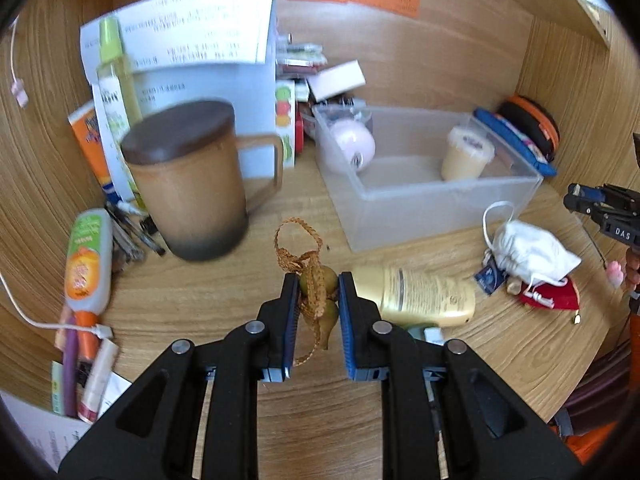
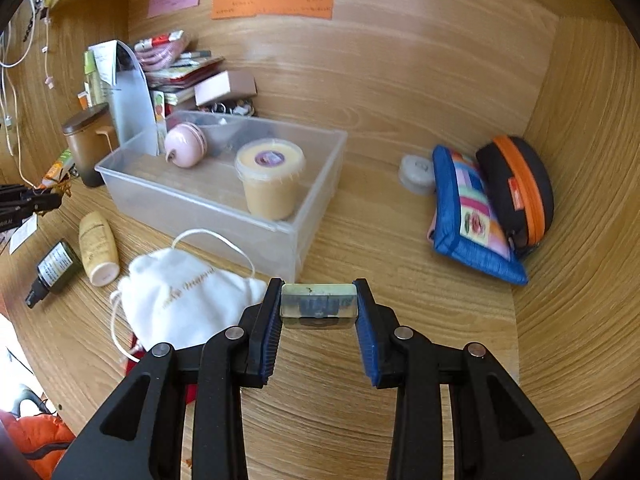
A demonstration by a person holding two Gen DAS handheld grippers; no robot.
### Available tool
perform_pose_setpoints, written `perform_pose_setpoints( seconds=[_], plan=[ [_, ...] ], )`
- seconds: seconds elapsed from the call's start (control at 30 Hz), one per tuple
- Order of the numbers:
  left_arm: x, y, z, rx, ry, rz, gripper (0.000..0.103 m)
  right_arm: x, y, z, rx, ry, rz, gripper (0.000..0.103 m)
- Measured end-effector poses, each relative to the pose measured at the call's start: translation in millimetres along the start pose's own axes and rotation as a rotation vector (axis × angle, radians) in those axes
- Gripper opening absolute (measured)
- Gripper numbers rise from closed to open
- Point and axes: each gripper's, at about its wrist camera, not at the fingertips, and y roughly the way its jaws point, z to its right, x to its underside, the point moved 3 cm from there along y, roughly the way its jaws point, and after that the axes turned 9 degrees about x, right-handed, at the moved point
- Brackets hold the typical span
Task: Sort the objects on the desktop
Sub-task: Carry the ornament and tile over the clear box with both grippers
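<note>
Desktop objects, catalogued left to right across a wooden desk (image 1: 180,300). Far left: orange-and-green tube (image 1: 86,264) lying flat, beside pens and a white cable. Next: brown lidded mug (image 1: 188,184), upright, in front of papers and a yellow-green spray bottle (image 1: 112,60). Centre front: left gripper (image 1: 319,296), closed narrowly on a small gourd charm (image 1: 318,292) with a braided orange cord, held clear of the desk as far as can be judged. Just right of it: gold bottle (image 1: 416,292) on its side. Centre rear: clear plastic bin (image 2: 132,196), holding a pink round case (image 2: 186,145) and a cream-coloured tub (image 2: 270,180) with its lid on; these two count as sorted. In front of the bin: white drawstring pouch (image 2: 180,296) resting over something red, with a dark dropper bottle (image 2: 52,270) lying to its left, both unsorted. Right front: right gripper (image 2: 319,304), jaws moderately apart and clamped on a small clear rectangular box (image 2: 319,300) with dark contents, held near the bin's front corner. Far right: blue patchwork pouch (image 2: 472,216) leaning against a black-and-orange zip case (image 2: 520,188), a small white round item (image 2: 416,172) just beside them. Status, by estimate: early; two items binned, two in hand, several loose.
</note>
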Motion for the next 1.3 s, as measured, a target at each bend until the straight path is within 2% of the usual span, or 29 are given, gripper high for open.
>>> perform_pose_setpoints(
  seconds=[0.4, 0.63, 1.0, 1.3],
  plan=[
    [-40, -23, 6, 0.009, -0.002, 0.101, 0.018, -32, -19, -16, -0.031, -0.02, 0.075, 0.031],
    [-63, -24, 15, 0.037, 0.015, 0.127, 0.018, -53, -21, -28, -0.07, -0.025, 0.117, 0.031],
    [-91, -3, 28, 0.063, 0.056, 0.108, 0.018, -84, -12, -47, -0.102, -0.053, 0.144, 0.031],
    [-107, 25, 35, 0.1, 0.091, 0.057, 0.018, -102, 13, -70, -0.143, -0.111, 0.114, 0.031]
  ],
)
